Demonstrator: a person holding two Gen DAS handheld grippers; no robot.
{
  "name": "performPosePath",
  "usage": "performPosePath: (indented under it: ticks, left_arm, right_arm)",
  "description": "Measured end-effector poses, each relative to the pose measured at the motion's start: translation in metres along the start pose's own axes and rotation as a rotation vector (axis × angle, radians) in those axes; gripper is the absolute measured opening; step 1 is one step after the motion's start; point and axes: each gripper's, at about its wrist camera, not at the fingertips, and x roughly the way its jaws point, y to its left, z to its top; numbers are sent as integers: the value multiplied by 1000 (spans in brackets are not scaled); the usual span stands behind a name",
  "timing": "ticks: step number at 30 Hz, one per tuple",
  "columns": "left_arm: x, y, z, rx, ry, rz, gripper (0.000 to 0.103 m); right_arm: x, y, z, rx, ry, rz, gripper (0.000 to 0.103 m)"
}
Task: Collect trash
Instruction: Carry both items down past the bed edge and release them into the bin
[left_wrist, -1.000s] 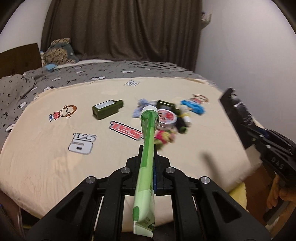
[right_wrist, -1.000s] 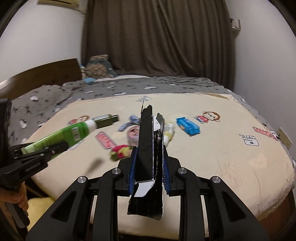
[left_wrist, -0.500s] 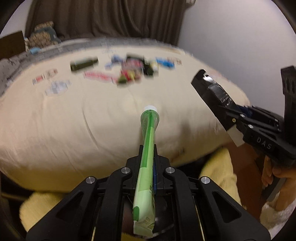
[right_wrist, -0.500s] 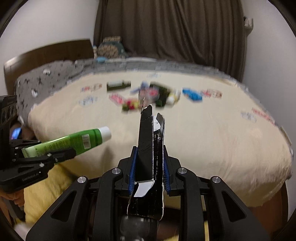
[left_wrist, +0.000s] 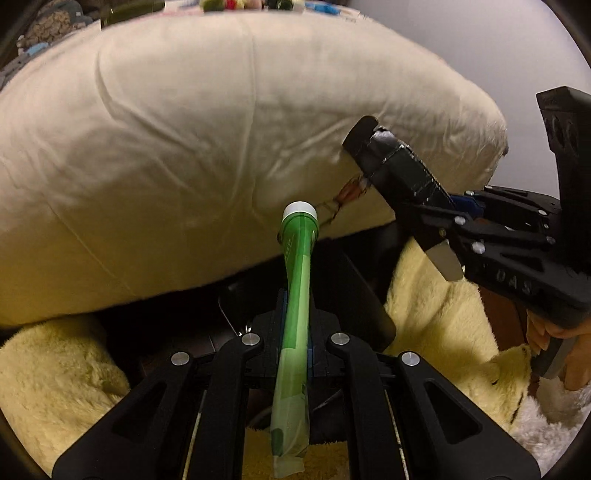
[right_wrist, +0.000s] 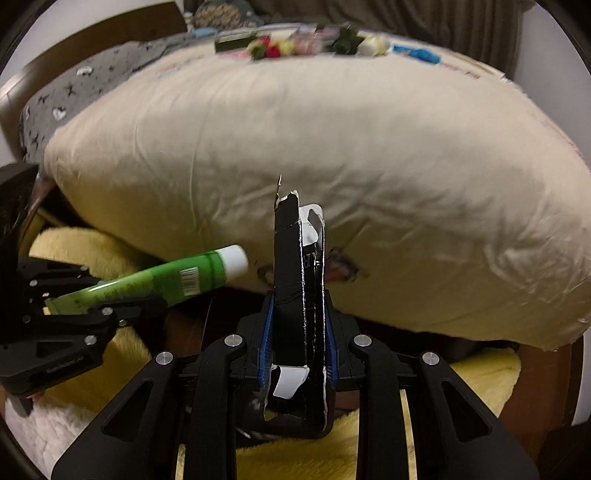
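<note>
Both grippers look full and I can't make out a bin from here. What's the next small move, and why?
Probably keep lowering both toward the dark opening below the bed edge before releasing. The left gripper is shut on the green tube, the right gripper on the torn black box; whether that opening is a bin is unclear.

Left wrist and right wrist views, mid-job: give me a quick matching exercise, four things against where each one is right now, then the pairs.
Things:
1. green tube
2. torn black carton
3. cream bedcover
4. yellow fluffy rug

Places:
A. on the floor below the bed edge
B. clamped in the right gripper
C. draped over the bed, filling the upper part of both views
D. clamped in the left gripper

Pairs: 1-D, 2-B, 3-C, 4-A
</note>
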Motion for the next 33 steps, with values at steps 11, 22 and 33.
performPosePath:
  ticks: [11,22,33]
  left_arm:
    - [56,-3,-2,11,171,-16,6]
    - [63,8,-2,-28,186,-15,29]
    - [12,19,23,-30,38,53,43]
  right_arm:
    - [56,-5,-32,53,251,39,24]
    - [57,-11,-16,106,220,19,44]
    - [-1,-34,27,119,-13,-78,63]
